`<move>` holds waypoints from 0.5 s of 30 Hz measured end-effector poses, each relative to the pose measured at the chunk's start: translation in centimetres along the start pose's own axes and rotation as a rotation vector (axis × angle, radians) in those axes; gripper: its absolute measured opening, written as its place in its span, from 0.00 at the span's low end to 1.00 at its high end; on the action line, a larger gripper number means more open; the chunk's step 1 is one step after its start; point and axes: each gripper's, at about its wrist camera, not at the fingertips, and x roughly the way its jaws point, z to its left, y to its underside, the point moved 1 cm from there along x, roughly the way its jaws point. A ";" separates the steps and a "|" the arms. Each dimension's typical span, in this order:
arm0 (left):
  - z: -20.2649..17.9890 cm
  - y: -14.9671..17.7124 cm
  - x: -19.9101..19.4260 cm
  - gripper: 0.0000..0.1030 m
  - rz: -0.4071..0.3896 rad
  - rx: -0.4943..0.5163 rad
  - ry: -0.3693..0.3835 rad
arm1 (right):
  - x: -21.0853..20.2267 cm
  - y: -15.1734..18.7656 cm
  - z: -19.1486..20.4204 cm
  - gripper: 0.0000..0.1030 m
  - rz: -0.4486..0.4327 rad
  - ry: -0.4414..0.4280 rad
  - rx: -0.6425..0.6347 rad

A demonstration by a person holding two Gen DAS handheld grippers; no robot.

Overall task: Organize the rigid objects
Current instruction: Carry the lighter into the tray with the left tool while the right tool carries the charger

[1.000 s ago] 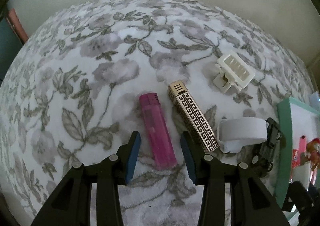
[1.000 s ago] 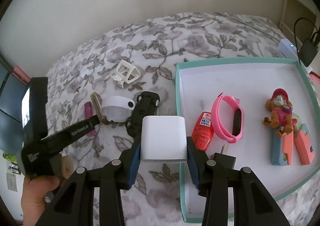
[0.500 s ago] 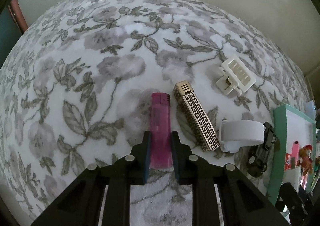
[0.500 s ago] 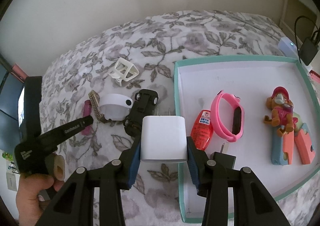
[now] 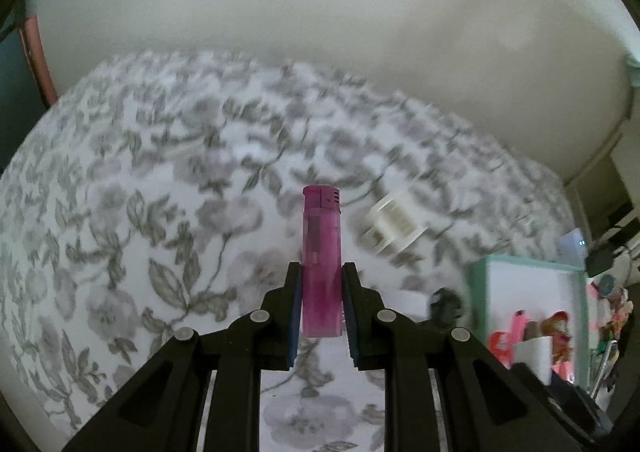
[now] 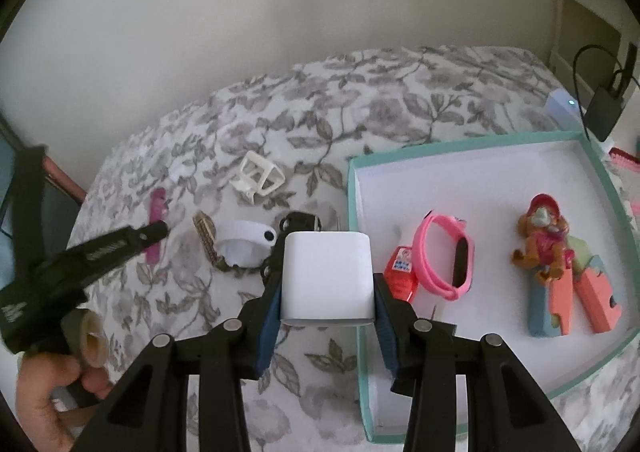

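Lighter [image 5: 321,260], pink and translucent, sits clamped in my left gripper [image 5: 321,306], the jaws closed down to its width on the lower half of the body while the cap end points straight out toward twelve o'clock. I judge it light, stiff and smooth-sided plastic, so it could slip if squeezed near an end; the flat long faces at mid-body are the place to hold, and that is about where my pads [image 5: 295,308] are. The background in the left view is smeared, so I cannot tell how far it is off the bedspread [image 5: 120,212].

From the right wrist view the left gripper [image 6: 154,230] reaches in from nine o'clock, nearly level, its tip over the lighter [image 6: 156,226] at about ten o'clock of the frame; my left hand [image 6: 52,396] grips its handle at seven o'clock.

My right gripper [image 6: 326,306] is closed on a white charger [image 6: 327,278], jaws spread wide to span the block, prongs pointing away. I take it as rigid, a bit heavier, with slick faces; a hold across the flat sides suits it. It hangs beside the left rim of the tray [image 6: 600,172], which lies at three o'clock and already holds a pink watch [image 6: 446,256] and toys. A clip [image 6: 258,176] and a patterned bar [image 6: 206,244] remain on the bedspread.
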 end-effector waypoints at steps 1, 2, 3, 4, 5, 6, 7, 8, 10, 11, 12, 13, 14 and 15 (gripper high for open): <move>-0.4 -0.2 -0.4 0.19 -0.011 0.006 0.009 | -0.1 -0.1 -0.2 0.43 -0.007 0.016 0.000; -1.1 -0.2 -1.2 0.19 -0.026 0.018 0.025 | -0.2 -0.2 -0.5 0.43 -0.012 0.029 0.002; -1.8 -0.1 -1.9 0.19 -0.039 0.032 0.039 | -0.3 -0.3 -0.8 0.43 -0.016 0.042 0.008; -2.7 0.1 -2.5 0.19 -0.050 0.052 0.051 | -0.4 -0.4 -1.2 0.43 -0.019 0.056 0.018; -3.4 0.2 -2.8 0.19 -0.056 0.068 0.059 | -0.5 -0.5 -1.7 0.43 -0.023 0.070 0.029; -4.2 0.4 -3.1 0.19 -0.061 0.089 0.068 | -0.6 -0.6 -2.2 0.43 -0.028 0.084 0.039; -5.2 0.7 -3.4 0.19 -0.065 0.118 0.078 | -0.9 -0.8 -2.8 0.43 -0.039 0.106 0.049; -6.3 1.2 -3.6 0.19 -0.067 0.150 0.085 | -1.1 -0.9 -3.3 0.43 -0.049 0.123 0.057; -8.0 1.9 -3.8 0.19 -0.070 0.197 0.089 | -1.7 -1.1 -4.6 0.44 -0.071 0.156 0.088; -8.6 2.2 -3.9 0.19 -0.070 0.214 0.093 | -2.0 -1.2 -5.2 0.44 -0.079 0.165 0.105; -9.3 2.6 -3.9 0.19 -0.066 0.230 0.101 | -2.3 -1.3 -6.1 0.44 -0.090 0.178 0.128; -10.0 2.9 -3.8 0.19 -0.059 0.242 0.113 | -2.5 -1.4 -6.7 0.44 -0.097 0.190 0.142; -10.8 3.3 -3.8 0.19 -0.050 0.251 0.130 | -2.7 -1.5 -7.3 0.44 -0.104 0.202 0.154; -11.4 3.6 -3.8 0.19 -0.044 0.258 0.145 | -3.0 -1.5 -7.9 0.44 -0.110 0.214 0.168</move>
